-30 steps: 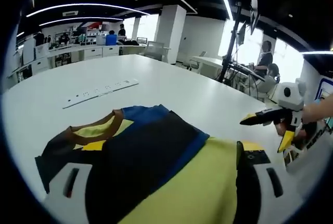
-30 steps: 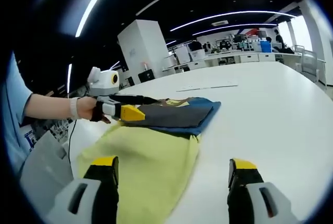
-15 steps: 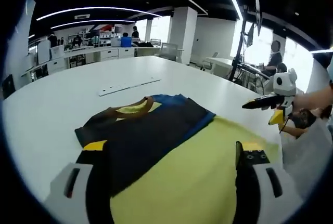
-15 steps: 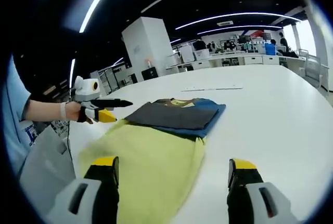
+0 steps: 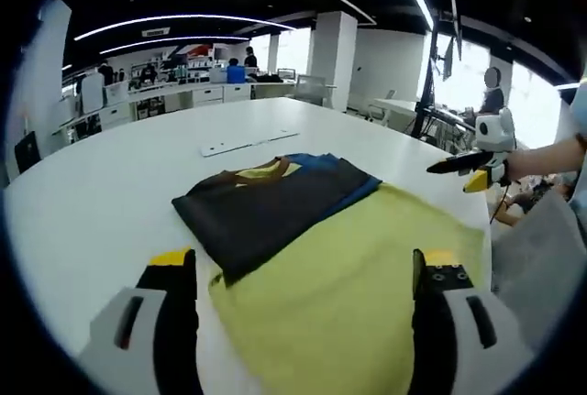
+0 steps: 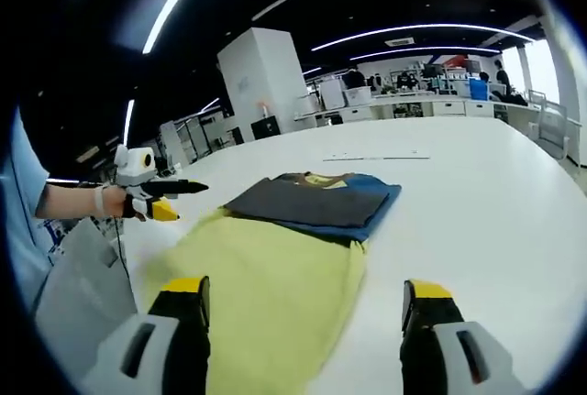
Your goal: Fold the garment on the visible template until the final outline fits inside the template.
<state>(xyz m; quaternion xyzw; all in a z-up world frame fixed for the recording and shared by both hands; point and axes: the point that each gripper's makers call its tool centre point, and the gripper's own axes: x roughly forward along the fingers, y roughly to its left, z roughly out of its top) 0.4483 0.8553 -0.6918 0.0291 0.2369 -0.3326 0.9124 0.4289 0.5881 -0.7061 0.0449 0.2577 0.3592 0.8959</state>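
Both the left gripper (image 5: 303, 276) and right gripper (image 6: 303, 308) hang released just short of the folded T-shirt (image 5: 275, 207) on the yellow template (image 5: 367, 276), so they'd best pinch the overhanging far edge evenly.

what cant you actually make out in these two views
- Near edge of the yellow-green cloth template: left gripper view, cut off at the bottom, behind the left gripper.
- Folded dark grey and blue garment: right gripper view, its inner layers are covered by its own top fold.
- Flat white strip on the white table: too small to identify.
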